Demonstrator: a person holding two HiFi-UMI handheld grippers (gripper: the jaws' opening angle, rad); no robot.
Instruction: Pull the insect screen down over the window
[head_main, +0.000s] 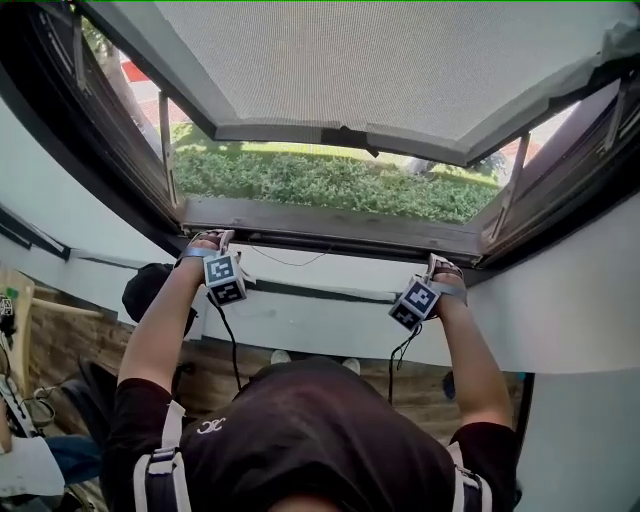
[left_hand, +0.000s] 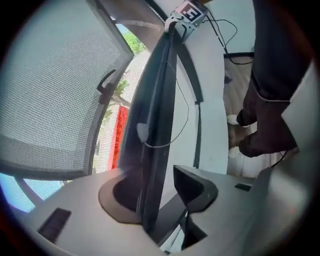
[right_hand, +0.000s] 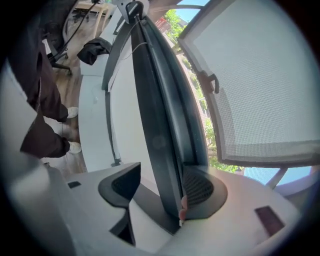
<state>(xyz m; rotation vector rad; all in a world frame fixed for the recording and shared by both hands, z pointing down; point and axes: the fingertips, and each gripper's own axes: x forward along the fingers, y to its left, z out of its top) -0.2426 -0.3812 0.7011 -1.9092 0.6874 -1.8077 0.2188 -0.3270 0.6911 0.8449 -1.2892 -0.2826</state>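
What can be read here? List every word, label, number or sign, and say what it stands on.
No legible word or number anywhere.
Small white mark on the person's black shirt: too small to read.
Black-and-white square patterns on the left marker cube and right marker cube: codes, not text.

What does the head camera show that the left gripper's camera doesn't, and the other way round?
Only the head view shows the person's two forearms and the left gripper from outside, marker cube and all. Only the left gripper view looks along that gripper's jaws: they stand apart, with the dark window frame running between them. Both show the insect screen, not yet down over the window, and the right gripper at the frame.
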